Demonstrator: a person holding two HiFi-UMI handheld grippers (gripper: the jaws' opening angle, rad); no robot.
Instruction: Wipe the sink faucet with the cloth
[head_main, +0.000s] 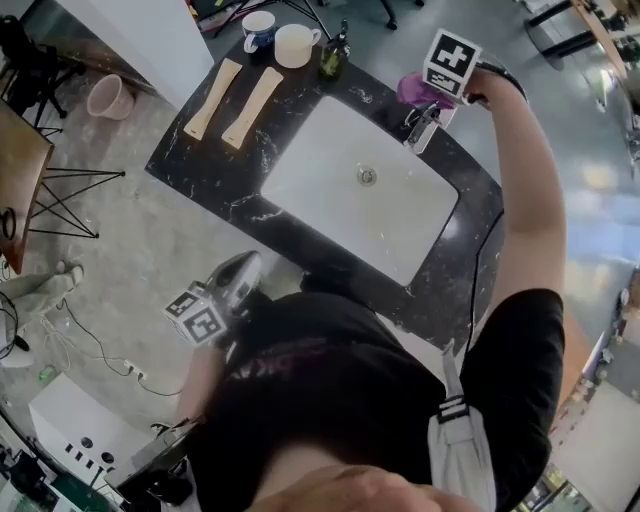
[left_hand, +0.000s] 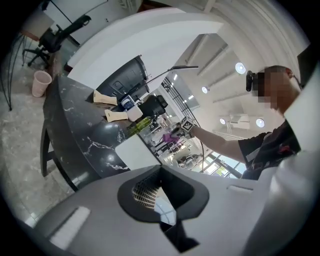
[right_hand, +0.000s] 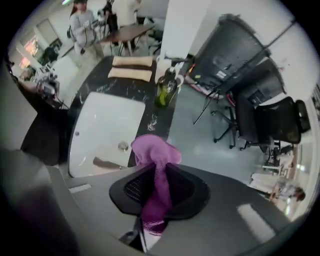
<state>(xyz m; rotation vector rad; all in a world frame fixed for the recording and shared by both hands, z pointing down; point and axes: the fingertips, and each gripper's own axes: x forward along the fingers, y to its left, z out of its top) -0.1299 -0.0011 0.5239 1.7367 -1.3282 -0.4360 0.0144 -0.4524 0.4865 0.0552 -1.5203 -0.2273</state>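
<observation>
The right gripper (right_hand: 156, 197) pinches the purple cloth (right_hand: 154, 152) mid-fold, just by the faucet (head_main: 422, 130); it looks soft, light and floppy, best held bunched; the left gripper (left_hand: 157, 192) hangs empty, jaws slightly apart.

Counter (head_main: 200, 150): black stone with white veins, running from far left to near right.
Paddles: two pale wooden paddles (head_main: 213, 98) (head_main: 252, 107) lie side by side, just apart, on the counter's far left end.
Mugs: a blue-patterned mug (head_main: 259, 28) and a cream mug (head_main: 295, 45) stand close together beyond the paddles.
Bottle (head_main: 334, 55): green, upright, just right of the cream mug.
Bucket (head_main: 108, 97): pink, on the floor left of the counter.
Side table (head_main: 20, 170): wooden top on thin black wire legs, at the left edge.
Cables (head_main: 90, 345): trailing over the pale floor, near left.
</observation>
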